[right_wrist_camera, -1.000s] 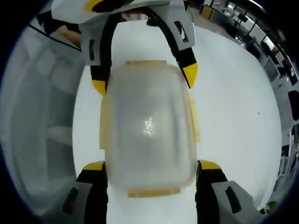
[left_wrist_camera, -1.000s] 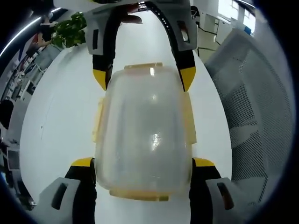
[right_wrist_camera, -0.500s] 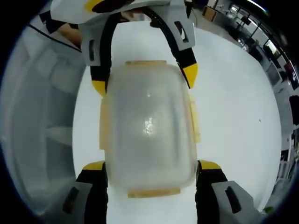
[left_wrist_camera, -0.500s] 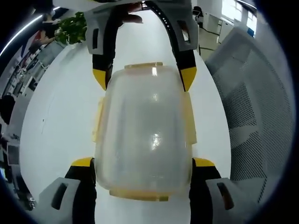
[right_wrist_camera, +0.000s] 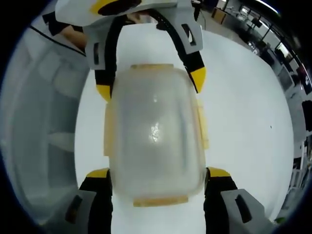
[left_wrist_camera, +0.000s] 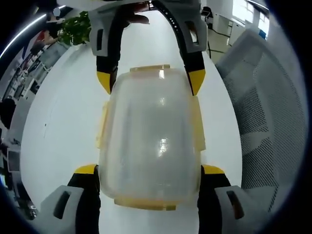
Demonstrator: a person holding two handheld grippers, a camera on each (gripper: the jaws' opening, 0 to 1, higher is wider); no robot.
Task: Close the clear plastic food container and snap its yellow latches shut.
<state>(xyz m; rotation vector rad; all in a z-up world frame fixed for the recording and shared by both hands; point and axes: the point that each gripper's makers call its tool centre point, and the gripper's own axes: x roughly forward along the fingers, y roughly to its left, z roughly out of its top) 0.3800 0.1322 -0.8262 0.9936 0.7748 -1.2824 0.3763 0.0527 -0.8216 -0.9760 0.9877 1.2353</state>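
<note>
The clear plastic container [left_wrist_camera: 148, 139] lies on the white table [left_wrist_camera: 63, 117] with its lid on. Yellow latches [left_wrist_camera: 102, 124] line its sides and ends; I cannot tell whether they are snapped down. My left gripper [left_wrist_camera: 149, 170] holds the near end, its yellow-tipped jaws pressed against both sides. My right gripper [left_wrist_camera: 150, 80] comes in from the far end and clasps the container there. In the right gripper view the same container [right_wrist_camera: 155, 131] sits between the right gripper [right_wrist_camera: 157, 173] below and the left gripper [right_wrist_camera: 150, 84] above.
A grey mesh chair [left_wrist_camera: 273, 112] stands beside the table on the right, also seen as the chair [right_wrist_camera: 39, 122] in the right gripper view. A green plant [left_wrist_camera: 73, 29] is at the far left. A person's hand [left_wrist_camera: 136, 18] holds the far gripper.
</note>
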